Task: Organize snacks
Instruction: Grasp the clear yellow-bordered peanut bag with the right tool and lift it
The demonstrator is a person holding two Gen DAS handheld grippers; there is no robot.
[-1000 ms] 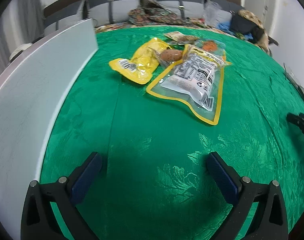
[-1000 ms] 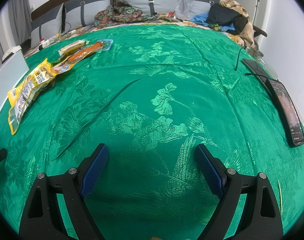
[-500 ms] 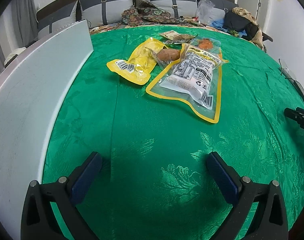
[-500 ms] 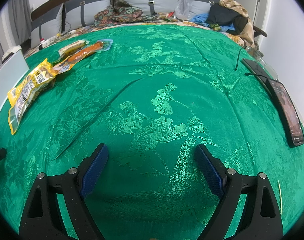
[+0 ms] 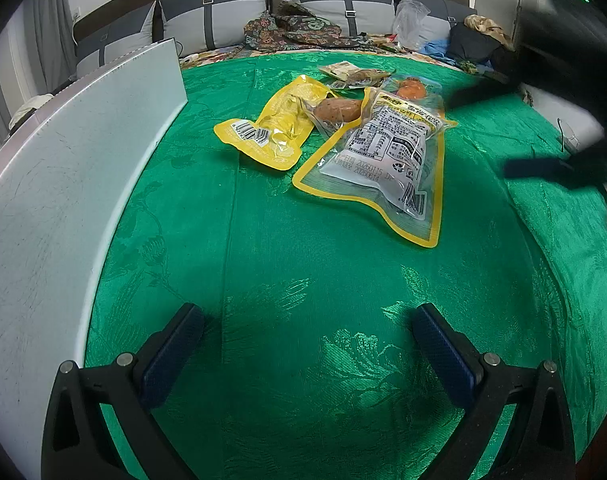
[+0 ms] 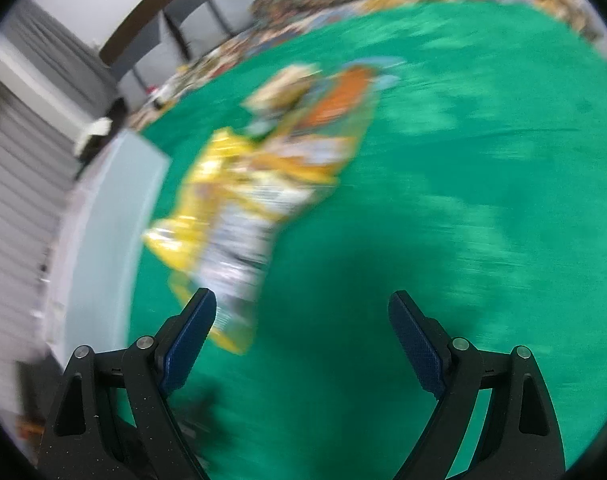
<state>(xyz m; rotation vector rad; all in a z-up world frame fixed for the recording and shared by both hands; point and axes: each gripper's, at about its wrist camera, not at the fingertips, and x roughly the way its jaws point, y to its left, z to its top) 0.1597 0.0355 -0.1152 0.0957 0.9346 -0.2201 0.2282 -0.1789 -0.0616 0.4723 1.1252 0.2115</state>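
Reaching with the spread, empty right gripper (image 6: 301, 312), we judge it nearer than the open left gripper (image 5: 309, 330) to the yellow-edged clear plastic snack pouch (image 5: 387, 152), lying lengthwise ahead-left on the green-clothed desk (image 5: 303, 272).

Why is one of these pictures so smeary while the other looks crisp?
Right wrist view: motion blur smears the snack packets and green cloth, though the tongs riding with the camera stay sharp. Left wrist view: crisp, label print readable on the clear packet; only the dark shape at the right edge is blurred. Both bulge, fisheye-style.
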